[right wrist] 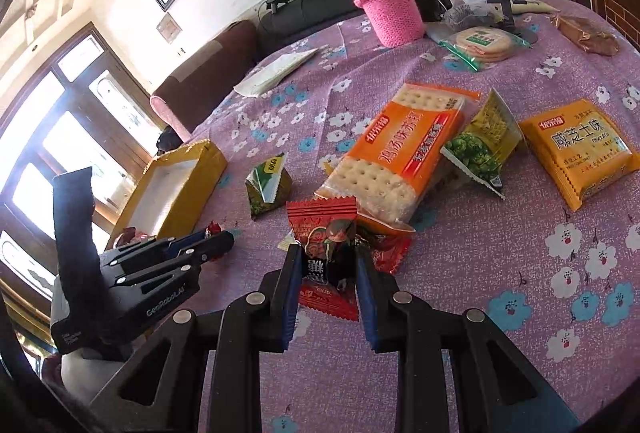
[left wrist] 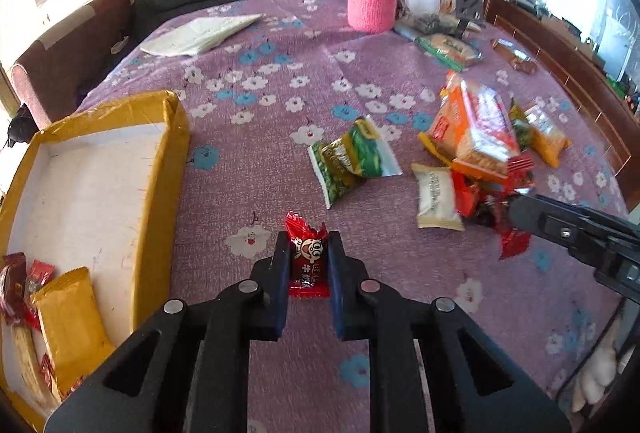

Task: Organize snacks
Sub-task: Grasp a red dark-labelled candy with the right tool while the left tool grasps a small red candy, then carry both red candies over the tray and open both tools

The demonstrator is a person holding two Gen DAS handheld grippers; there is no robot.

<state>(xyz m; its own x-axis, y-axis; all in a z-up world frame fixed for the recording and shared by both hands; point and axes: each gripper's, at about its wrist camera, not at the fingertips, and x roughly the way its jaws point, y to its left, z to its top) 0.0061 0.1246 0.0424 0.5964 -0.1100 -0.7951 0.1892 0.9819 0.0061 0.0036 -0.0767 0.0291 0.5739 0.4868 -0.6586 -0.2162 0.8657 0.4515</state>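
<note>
Left gripper (left wrist: 308, 265) pinching a red milk candy (left wrist: 306, 259) by its slippery wrapper, above the tablecloth (left wrist: 280, 81), beside the yellow box (left wrist: 178, 137) at the left edge. Right gripper (right wrist: 328, 265) clamped on a red snack packet (right wrist: 326, 233) at the pile: could slip, or drag neighbours along.

Two green pea packets (right wrist: 480, 149) and (right wrist: 267, 183) lie at twelve and ten o'clock of the cloth's middle, beside one orange cracker pack (right wrist: 404, 149), one yellow biscuit pack (right wrist: 580, 149), one round-cracker bag (right wrist: 482, 43), one pink flask (right wrist: 384, 1) and one yellow box (right wrist: 180, 189).
</note>
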